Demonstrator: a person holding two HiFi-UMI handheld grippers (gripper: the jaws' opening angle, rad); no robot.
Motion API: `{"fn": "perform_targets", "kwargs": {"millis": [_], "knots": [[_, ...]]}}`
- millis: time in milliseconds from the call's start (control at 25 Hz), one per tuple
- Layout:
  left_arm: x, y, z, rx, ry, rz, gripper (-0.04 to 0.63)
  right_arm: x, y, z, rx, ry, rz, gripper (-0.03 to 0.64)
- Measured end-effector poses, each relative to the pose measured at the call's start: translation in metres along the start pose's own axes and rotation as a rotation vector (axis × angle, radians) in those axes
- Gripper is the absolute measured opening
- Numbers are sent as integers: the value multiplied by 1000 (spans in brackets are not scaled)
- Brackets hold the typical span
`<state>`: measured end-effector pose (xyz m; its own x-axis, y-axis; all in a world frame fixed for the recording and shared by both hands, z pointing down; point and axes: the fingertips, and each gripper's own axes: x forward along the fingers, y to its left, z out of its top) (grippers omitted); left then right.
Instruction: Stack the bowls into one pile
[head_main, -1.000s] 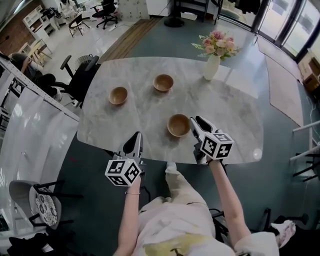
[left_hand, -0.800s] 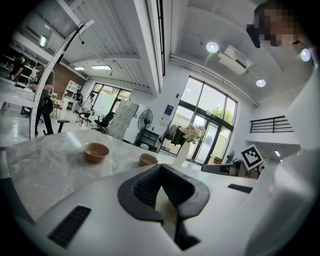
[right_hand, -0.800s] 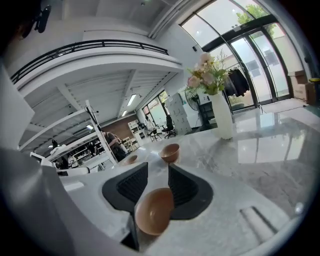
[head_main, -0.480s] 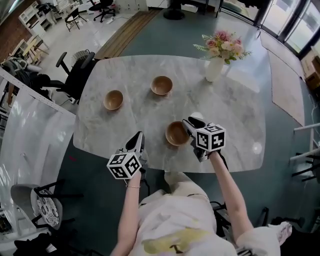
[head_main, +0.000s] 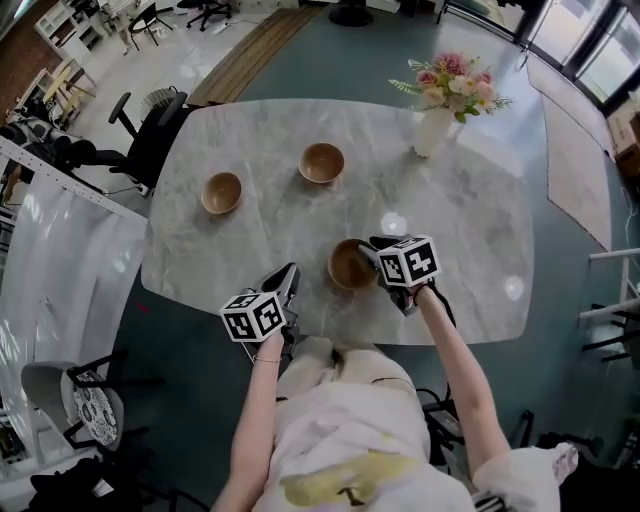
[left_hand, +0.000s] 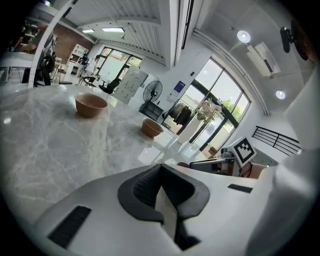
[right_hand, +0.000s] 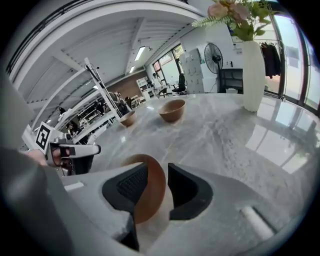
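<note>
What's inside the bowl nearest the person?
The bowl shows bare wood inside, plus one jaw of the right gripper over its rim. What lies beneath that jaw is hidden.

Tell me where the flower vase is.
In the head view, the white flower vase stands at the far right of the marble table, right of the far wooden bowl.
</note>
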<state>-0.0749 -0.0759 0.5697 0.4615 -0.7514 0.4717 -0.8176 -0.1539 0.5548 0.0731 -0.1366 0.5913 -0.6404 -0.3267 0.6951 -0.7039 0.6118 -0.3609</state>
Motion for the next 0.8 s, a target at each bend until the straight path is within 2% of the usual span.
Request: {"fn": "perform_targets", "kwargs": {"millis": [120, 360, 440, 520, 800], "knots": [[4, -1, -5, -6, 19, -4, 0, 6, 2, -7, 13, 40, 19, 120], [10, -6, -16, -3, 66, -26, 0, 13, -8, -23, 15, 119, -28, 100], [8, -8, -22, -7, 78, -28, 0, 13, -10, -27, 23, 130, -45, 92], [7, -8, -26, -11, 91, -30, 0, 13, -11, -28, 7, 138, -66, 29], [6, -3, -29, -16, 97, -16, 0, 14, -16, -26, 5, 131, -83, 18]]}}
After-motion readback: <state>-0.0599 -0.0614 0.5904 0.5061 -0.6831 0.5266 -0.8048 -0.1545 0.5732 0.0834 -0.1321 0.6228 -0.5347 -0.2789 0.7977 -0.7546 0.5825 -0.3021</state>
